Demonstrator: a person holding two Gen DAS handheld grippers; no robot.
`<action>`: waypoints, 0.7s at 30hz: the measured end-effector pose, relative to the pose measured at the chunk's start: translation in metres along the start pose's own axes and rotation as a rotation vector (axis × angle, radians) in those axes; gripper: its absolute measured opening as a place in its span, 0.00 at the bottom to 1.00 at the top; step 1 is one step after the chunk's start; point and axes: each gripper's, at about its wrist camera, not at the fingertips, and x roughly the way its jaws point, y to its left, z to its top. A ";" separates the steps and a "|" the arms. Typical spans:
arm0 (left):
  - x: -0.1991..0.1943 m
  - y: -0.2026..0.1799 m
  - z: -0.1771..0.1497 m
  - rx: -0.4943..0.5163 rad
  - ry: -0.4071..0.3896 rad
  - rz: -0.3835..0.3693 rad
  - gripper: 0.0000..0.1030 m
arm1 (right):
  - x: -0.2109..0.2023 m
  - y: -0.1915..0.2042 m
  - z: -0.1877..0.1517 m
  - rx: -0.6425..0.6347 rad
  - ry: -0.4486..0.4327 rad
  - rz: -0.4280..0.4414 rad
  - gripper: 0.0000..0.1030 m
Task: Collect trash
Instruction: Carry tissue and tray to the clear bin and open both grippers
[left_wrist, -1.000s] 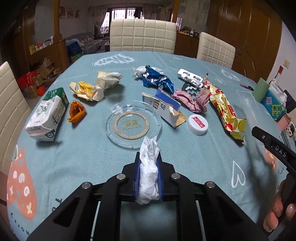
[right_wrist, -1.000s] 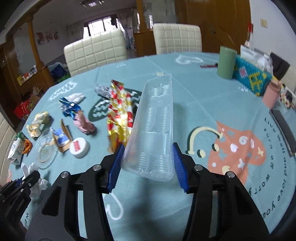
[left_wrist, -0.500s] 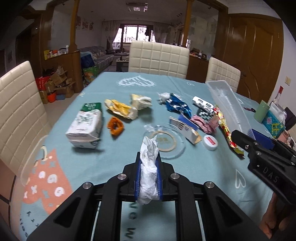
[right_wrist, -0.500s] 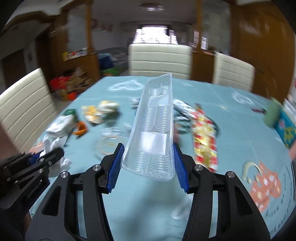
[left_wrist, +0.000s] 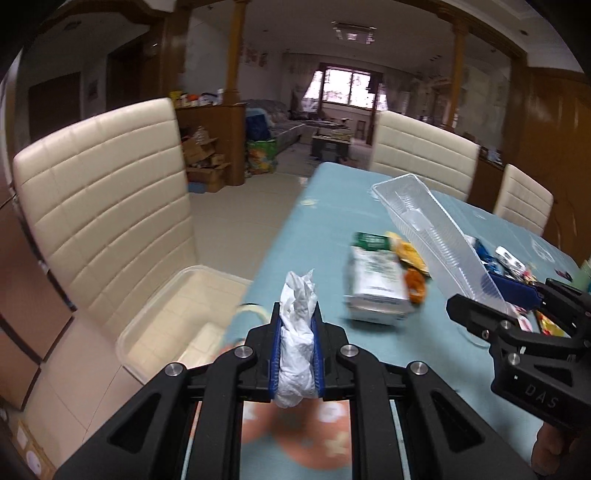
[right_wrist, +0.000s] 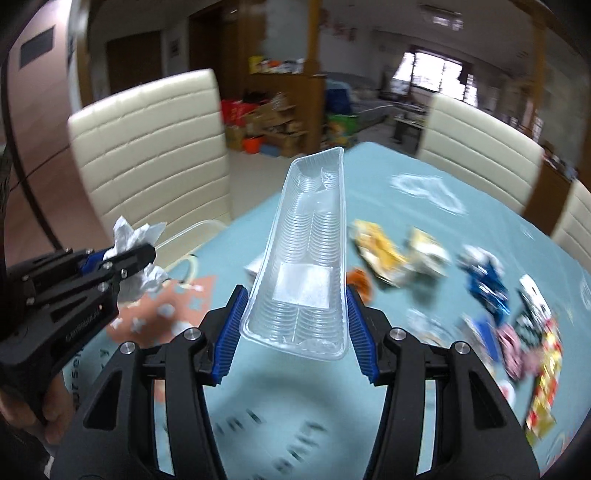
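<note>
tabletop (left_wrist: 317, 206): teal cloth with orange and white prints; the writing near its front edge is too blurred to read
chair (left_wrist: 107, 206): cream, padded, at the tabletop's left edge
bin (left_wrist: 162, 317): clear plastic tub on the floor, between chair and tabletop edge
right gripper (right_wrist: 295, 332): blue pads clamped on the near end of the tray; "DAS" moulded on its body in the left wrist view
tray (right_wrist: 306, 266): long clear ribbed plastic, held above the tabletop, far end tilted up
left gripper (left_wrist: 297, 354): clenched on the tissue; white lettering on its side, unreadable
tissue (left_wrist: 297, 343): crumpled, white, pinched between the pads, sticking up past them, above the tabletop's left edge near the bin
pack (left_wrist: 376, 291): white and green, on the tabletop, print blurred
wrappers (right_wrist: 388, 251): yellow, blue, pink and red-gold scraps scattered on the right of the tabletop
</note>
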 end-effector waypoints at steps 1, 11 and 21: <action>0.004 0.012 0.003 -0.017 0.008 0.011 0.13 | 0.009 0.010 0.006 -0.018 0.009 0.011 0.53; 0.037 0.087 0.020 -0.085 0.039 0.084 0.15 | 0.083 0.062 0.046 -0.127 0.055 0.058 0.54; 0.070 0.114 0.016 -0.145 0.099 0.093 0.64 | 0.118 0.072 0.051 -0.129 0.110 0.082 0.56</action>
